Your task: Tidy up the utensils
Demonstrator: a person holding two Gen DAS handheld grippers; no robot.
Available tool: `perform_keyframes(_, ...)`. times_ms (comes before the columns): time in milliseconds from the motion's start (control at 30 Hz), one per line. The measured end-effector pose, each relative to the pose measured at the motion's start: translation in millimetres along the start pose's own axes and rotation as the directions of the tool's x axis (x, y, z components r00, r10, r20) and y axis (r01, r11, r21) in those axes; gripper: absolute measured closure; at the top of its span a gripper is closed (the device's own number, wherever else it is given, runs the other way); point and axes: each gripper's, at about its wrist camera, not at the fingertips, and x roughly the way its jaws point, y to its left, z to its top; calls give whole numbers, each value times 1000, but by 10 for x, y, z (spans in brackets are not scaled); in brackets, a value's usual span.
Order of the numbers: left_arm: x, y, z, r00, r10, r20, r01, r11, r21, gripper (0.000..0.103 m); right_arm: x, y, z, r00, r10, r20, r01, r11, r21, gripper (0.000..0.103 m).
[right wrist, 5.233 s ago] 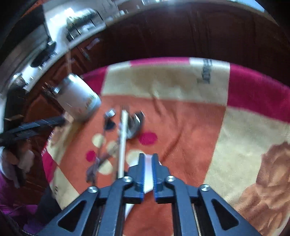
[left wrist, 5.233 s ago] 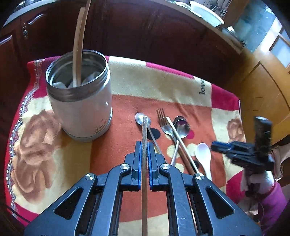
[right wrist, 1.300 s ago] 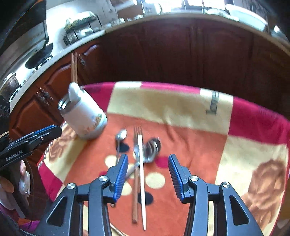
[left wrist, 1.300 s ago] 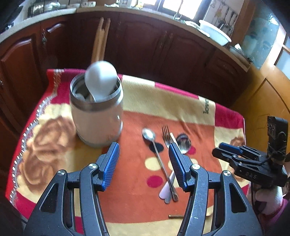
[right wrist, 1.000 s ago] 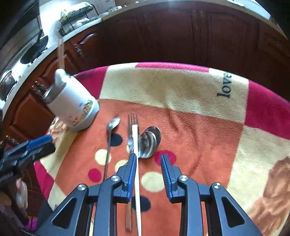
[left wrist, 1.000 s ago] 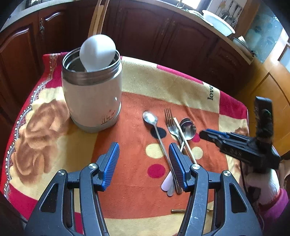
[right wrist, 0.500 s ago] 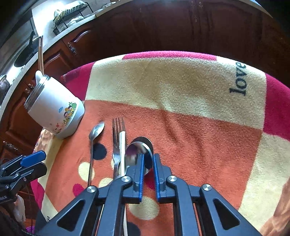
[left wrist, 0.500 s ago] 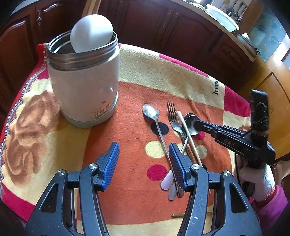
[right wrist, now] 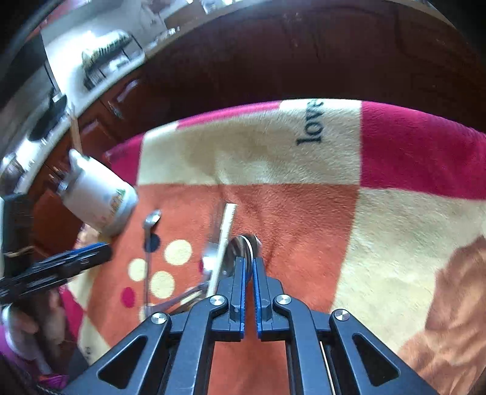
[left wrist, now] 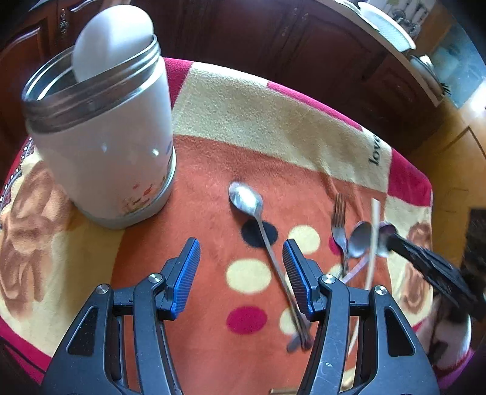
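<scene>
A white steel-rimmed holder (left wrist: 103, 145) stands at the left on the cloth (left wrist: 249, 115) with a white spoon (left wrist: 112, 39) in it. My left gripper (left wrist: 241, 267) is open and empty over a long metal spoon (left wrist: 258, 224). A fork (left wrist: 340, 224), a white chopstick (left wrist: 373, 243) and a round metal spoon (left wrist: 360, 240) lie to the right. My right gripper (right wrist: 249, 264) is shut on the round spoon's bowl (right wrist: 243, 246), with the chopstick (right wrist: 224, 234) beside it. The holder also shows in the right wrist view (right wrist: 97, 197).
The patterned cloth covers a small table; its edges drop off at the far side and right. Dark wooden cabinets (left wrist: 273, 39) stand behind. A counter with dishes (left wrist: 385, 27) is at the far right.
My right gripper has closed on the round spoon's bowl and lifted it a little. My left gripper has moved lower and closer over the long spoon, staying open.
</scene>
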Motion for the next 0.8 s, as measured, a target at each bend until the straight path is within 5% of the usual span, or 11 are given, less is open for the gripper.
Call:
perform_keyframes(467,514,-177,351,996,72,-53,-76,993,-94,52,-321,-662,-110,996,-87,33,84,992,93,100)
perform_keyframes(567,551,-230,386,996,61,-60,-65,996,-62,76,-389,-720,-109,994,-102,51,96,991,96,100)
perform_keyframes(800,388,-119,334,995,-70,-75,66,996,-55,78,-624,-751,-63,982,-148,121,137,986,96,101)
